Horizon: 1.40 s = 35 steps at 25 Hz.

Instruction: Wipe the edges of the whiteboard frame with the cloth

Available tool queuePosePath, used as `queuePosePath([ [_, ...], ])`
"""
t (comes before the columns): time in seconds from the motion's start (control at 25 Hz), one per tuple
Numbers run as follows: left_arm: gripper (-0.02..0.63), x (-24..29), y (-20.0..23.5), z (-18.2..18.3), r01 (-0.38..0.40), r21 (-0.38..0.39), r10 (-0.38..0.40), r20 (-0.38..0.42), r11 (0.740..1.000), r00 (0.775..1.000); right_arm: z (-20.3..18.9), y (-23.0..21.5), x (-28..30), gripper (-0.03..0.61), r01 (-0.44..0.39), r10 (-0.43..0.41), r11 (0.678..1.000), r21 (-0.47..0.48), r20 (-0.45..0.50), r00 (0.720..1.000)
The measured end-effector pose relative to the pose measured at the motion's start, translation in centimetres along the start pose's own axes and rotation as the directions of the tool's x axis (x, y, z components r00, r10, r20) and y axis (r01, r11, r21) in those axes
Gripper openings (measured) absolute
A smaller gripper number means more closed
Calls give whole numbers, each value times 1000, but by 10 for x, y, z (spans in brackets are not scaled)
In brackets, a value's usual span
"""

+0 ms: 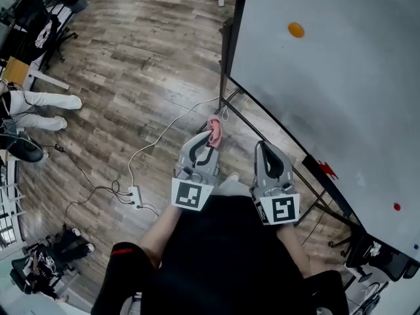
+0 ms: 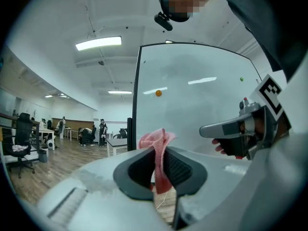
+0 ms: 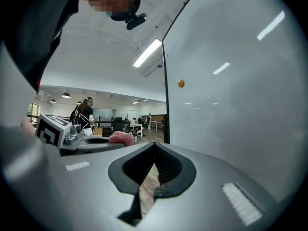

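The left tool [image 1: 210, 139] is clamped on a small pink knitted cloth [image 1: 214, 129], which bunches up past its fingertips. In the left gripper view the fabric fills the slot between the jaws and hangs down behind them. The cloth is held in the air just beside the lower left corner of the large white whiteboard [image 1: 328, 77]. It is close to the thin black frame [image 1: 231, 44], though I cannot tell whether it touches.

The right tool [image 1: 262, 147] is beside the left one, a little nearer the board's bottom edge. Its jaws are drawn together to a point with nothing between them.

From that corner the frame's left edge runs straight up, and the bottom edge slants off to the right above thin black stand bars [image 1: 308, 179]. A round orange magnet [image 1: 296, 29] sits high on the board face. A small red magnet [image 1: 396, 207] sits low, near the bottom edge.

Left of the frame the brown wood-plank floor [image 1: 131, 58] lies open. A white cable [image 1: 164, 133] crosses it, trailing from the stand towards a white power strip [image 1: 134, 195]. Well apart at the far left are a seated person's pale-trousered legs [image 1: 39, 104].
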<state>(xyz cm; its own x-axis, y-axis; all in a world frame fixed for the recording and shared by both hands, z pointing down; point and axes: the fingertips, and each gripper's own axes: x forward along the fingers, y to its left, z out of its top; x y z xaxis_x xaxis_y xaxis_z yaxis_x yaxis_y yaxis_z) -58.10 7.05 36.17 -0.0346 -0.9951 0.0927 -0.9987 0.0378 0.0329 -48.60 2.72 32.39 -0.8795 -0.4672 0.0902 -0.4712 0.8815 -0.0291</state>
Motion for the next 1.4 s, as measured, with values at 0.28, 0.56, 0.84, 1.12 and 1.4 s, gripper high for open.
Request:
queuePosePath([
  [0.28,41,64,34,-19,132,54,-131,-20,990,991,-8,-23,48,2,121,-121,992,23,-31,992],
  [0.56,41,112,55,-57,203,47,-198,-95,978,976,-19,-33,82,2,181,-179,983,31,-61,982],
  [0.84,41,142,69,-95,254,60,-241,-174,965,955,-26,-36,99,2,240,-237,970,35,-89,968],
  [1.12,41,167,77,-133,309,103,-278,-242,945,930,-36,-40,103,2,304,-299,952,28,-117,947],
  [1.4,41,191,80,-161,322,103,-282,-289,941,915,-38,-48,98,2,354,-348,935,29,-126,929],
])
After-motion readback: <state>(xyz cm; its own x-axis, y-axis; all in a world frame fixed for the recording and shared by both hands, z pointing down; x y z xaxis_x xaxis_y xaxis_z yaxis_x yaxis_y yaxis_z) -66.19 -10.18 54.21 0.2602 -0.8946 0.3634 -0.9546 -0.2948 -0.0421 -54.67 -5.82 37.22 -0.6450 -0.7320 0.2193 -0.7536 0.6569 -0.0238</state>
